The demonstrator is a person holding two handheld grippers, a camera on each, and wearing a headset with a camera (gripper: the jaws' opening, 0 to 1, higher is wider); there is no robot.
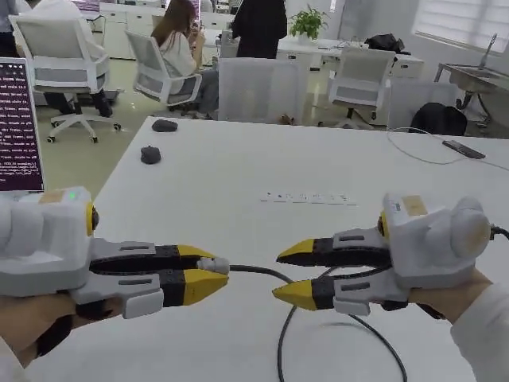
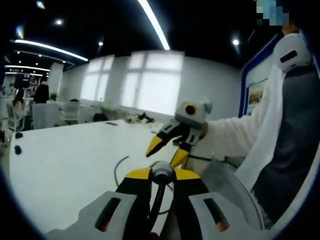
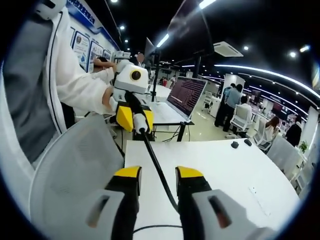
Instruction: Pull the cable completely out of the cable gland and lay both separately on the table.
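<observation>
Head view: cable gland in left claw, cable through right claw

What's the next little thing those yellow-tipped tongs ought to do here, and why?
Probably close the right tongs on the cable. The left tongs clamp the cable gland, while the right ones stand open around the cable beside it, so no pull can start yet.

Left gripper: yellow tips, black jaws, white and grey body; right gripper: same scheme; cable: black; cable gland: pale grey; table: plain white; monitor: purple, pale text lines.
</observation>
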